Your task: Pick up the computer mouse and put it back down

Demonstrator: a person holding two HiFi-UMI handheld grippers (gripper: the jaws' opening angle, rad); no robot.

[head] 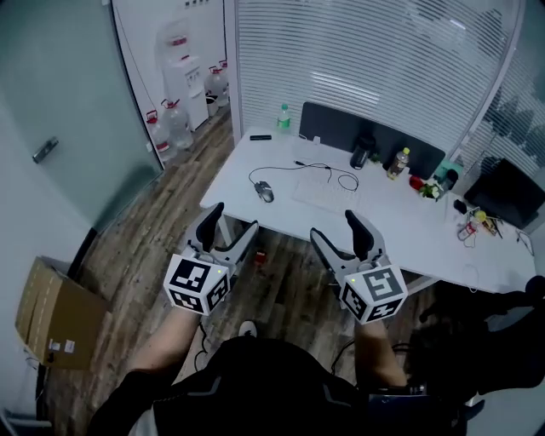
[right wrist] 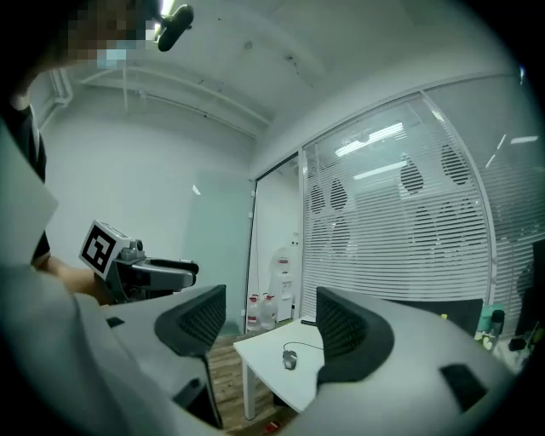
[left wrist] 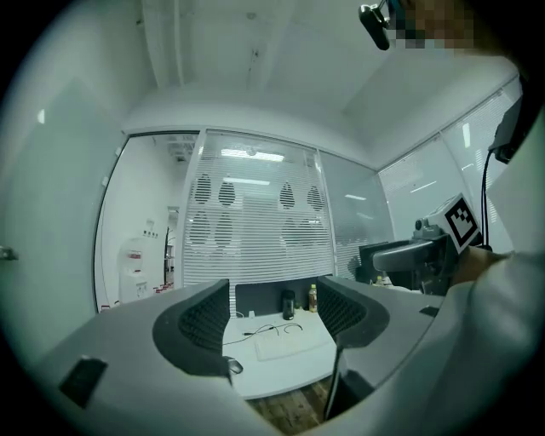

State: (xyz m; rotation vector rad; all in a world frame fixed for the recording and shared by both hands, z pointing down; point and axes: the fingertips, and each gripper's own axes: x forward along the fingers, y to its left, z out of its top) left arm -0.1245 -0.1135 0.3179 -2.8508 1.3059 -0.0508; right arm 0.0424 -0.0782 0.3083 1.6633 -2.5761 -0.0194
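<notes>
Two spread, empty claws (left claw [head: 236, 216], right claw [head: 332, 222]) short of the table [head: 289, 218], mouse [head: 266, 192] near its corner.

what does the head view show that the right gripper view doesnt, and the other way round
Only the head view: the brown cardboard box on the wooden floor, and the flat white keyboard.

Only the right gripper view: the white ceiling and the dark camera mounted on the person's head.

Both: the grey computer mouse lying on the white desk, the white water dispenser, and the left gripper.
</notes>
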